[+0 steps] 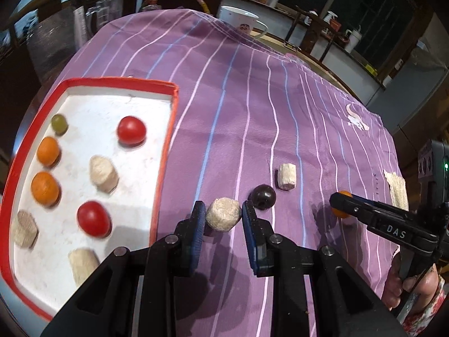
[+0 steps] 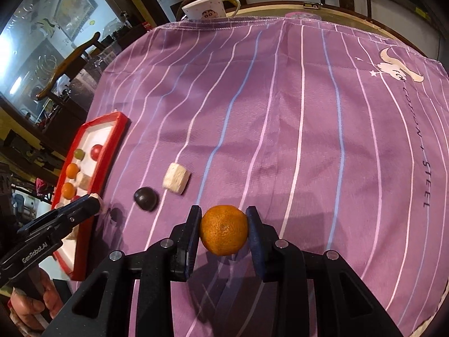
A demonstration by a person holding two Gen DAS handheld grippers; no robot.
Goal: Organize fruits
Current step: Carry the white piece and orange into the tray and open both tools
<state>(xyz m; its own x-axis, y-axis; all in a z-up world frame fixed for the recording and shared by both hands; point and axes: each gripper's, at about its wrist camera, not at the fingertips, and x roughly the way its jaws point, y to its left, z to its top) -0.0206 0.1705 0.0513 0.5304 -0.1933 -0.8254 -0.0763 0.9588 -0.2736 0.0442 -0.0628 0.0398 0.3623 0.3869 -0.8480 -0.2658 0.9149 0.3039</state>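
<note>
My left gripper [image 1: 223, 215] is shut on a pale beige fruit chunk [image 1: 223, 218], just right of the red-rimmed white tray [image 1: 165, 146]. The tray holds two red tomatoes [image 1: 131, 130], two oranges [image 1: 45, 188], a green grape [image 1: 59, 123] and several pale chunks [image 1: 103, 173]. My right gripper [image 2: 223, 229] is shut on a small orange [image 2: 224, 230], held over the purple cloth. A dark round fruit [image 1: 263, 196] and another pale chunk [image 1: 287, 179] lie on the cloth between the grippers; both also show in the right wrist view, the dark fruit [image 2: 146, 198] beside the chunk [image 2: 176, 179].
A purple striped cloth [image 1: 238, 98] covers the round table. A white mug [image 1: 238, 19] stands at the far edge. A pale piece [image 1: 397, 189] lies on the cloth at the right edge. Chairs and shelves surround the table.
</note>
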